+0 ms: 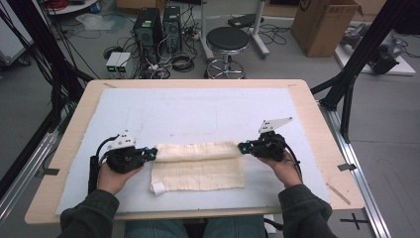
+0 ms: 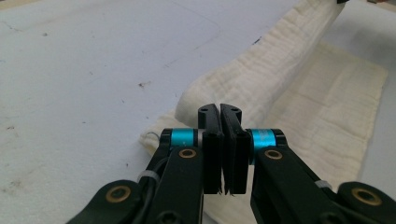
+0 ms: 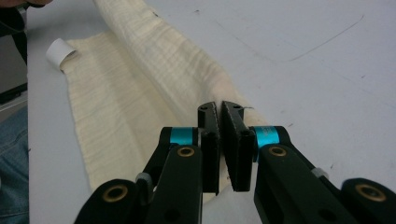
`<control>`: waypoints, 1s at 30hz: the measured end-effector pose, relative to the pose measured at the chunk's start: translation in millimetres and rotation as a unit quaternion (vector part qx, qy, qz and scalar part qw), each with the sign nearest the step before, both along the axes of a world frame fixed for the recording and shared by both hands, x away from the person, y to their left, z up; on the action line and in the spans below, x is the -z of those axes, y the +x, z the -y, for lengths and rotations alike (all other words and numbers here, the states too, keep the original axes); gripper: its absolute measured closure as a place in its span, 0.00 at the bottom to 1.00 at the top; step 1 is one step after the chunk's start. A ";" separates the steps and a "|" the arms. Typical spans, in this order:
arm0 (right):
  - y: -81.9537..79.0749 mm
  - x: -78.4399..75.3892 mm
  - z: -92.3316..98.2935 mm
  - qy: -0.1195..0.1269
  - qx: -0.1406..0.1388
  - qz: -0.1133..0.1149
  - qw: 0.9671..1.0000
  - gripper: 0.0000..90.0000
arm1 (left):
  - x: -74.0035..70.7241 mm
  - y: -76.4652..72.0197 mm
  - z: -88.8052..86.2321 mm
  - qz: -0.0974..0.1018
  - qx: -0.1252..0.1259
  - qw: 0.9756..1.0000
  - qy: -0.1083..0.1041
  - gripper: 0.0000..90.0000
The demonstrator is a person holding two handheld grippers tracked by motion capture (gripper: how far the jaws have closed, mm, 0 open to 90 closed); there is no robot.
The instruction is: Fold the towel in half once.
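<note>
On a pale wooden bench covered by a white mat, seen from above, a cream cloth lies across the near middle, between a person's two hands. The cloth is partly folded: its far edge is lifted and doubled over into a thick roll that runs from one side to the other, while the near part lies flat on the mat. A small white label curls up at the cloth's near left corner. The left hand-held gripper is at the left end of the raised fold, and its jaws are pressed together, pinching the cloth edge between them. The right hand-held gripper is at the right end of the same fold, jaws likewise pressed together on the cloth. Each is held in a hand with a dark sleeve. Beyond the bench, on the floor, stand a round black stool, two computer towers and a cardboard box.
</note>
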State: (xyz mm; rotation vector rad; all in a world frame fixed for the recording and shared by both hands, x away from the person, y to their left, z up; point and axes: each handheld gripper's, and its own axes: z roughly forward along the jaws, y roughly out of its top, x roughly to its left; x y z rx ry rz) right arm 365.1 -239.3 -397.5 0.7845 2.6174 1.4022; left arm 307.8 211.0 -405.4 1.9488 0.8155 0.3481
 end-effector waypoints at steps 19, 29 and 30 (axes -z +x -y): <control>-21.0 17.3 -5.4 -0.020 -0.024 -0.012 0.999 0.95 | 22.5 -18.7 -5.0 -0.021 0.009 1.000 0.008 0.96; -27.9 22.3 -2.9 -0.018 -0.030 -0.024 0.999 0.88 | 25.2 -27.3 -6.3 -0.034 0.044 0.998 -0.006 0.88; -29.7 21.6 -2.2 -0.017 -0.033 -0.023 0.999 0.86 | 24.4 -27.9 -7.5 -0.035 0.050 0.998 -0.012 0.85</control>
